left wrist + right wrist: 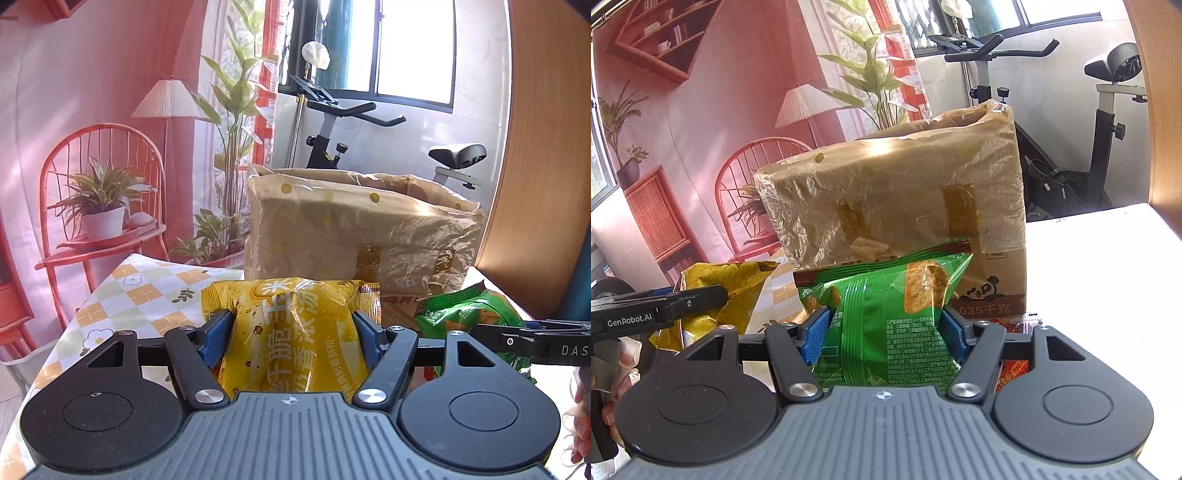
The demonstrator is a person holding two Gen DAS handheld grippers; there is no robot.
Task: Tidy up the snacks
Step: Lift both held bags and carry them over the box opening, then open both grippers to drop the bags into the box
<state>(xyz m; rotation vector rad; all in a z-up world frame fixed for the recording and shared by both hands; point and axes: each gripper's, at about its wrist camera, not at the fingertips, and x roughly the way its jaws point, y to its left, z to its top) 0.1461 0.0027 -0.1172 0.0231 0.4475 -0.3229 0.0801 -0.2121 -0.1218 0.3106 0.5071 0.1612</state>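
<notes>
My left gripper [291,332] is shut on a yellow snack packet [295,317], its blue pads pressing both sides. My right gripper [882,328] is shut on a green snack packet [886,306] in the same way. Both packets hang lifted above the table, in front of a cardboard box [354,236] lined with a clear plastic bag, open at the top. In the left wrist view the green packet [461,310] and a right finger [517,338] show at the right. In the right wrist view the yellow packet [716,291] and a left finger [683,301] show at the left.
The table carries a checked flower cloth [140,295] on its left and is white [1108,266] on its right. A red packet [1015,365] lies under my right gripper. An exercise bike [332,140] stands behind the box. A wooden panel [535,147] rises at the right.
</notes>
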